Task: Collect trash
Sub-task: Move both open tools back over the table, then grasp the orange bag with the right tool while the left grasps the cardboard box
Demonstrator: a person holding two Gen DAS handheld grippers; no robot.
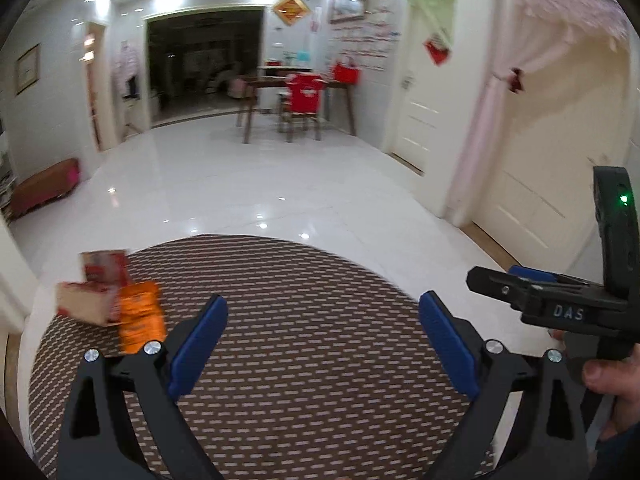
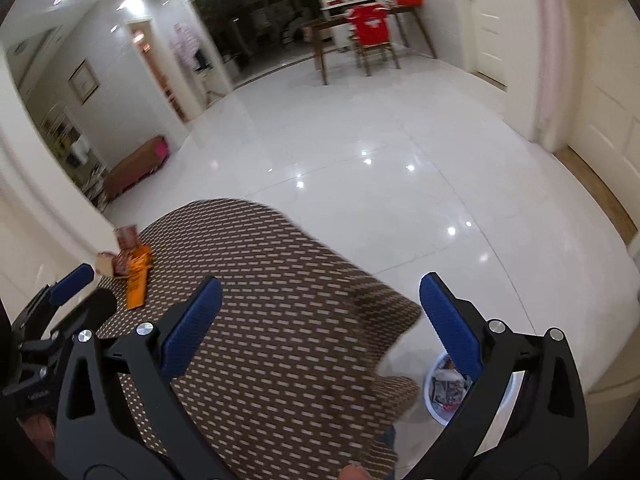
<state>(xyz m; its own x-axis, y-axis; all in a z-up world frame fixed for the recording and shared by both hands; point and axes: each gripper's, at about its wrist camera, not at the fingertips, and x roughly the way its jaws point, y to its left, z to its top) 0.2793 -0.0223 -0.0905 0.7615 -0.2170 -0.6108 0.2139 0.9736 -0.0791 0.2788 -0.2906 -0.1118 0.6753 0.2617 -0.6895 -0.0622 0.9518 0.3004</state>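
Left wrist view: I read the left gripper (image 1: 324,320) fingers spread wide, nothing between them. Trash, an orange packet (image 1: 140,316) and a carton (image 1: 88,304), lies on the table (image 1: 304,360) ahead and to the left of these fingers, at the far left edge. Packet's long axis runs roughly away from me. Left gripper judged nearer.

Right wrist view: right gripper (image 2: 320,304) also spread, empty. Only this view shows the white bin (image 2: 434,390) on the floor, lower right, already holding wrappers.

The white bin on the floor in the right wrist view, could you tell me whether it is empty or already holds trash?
Not empty: the white bin shows crumpled wrappers inside. How full cannot be told.
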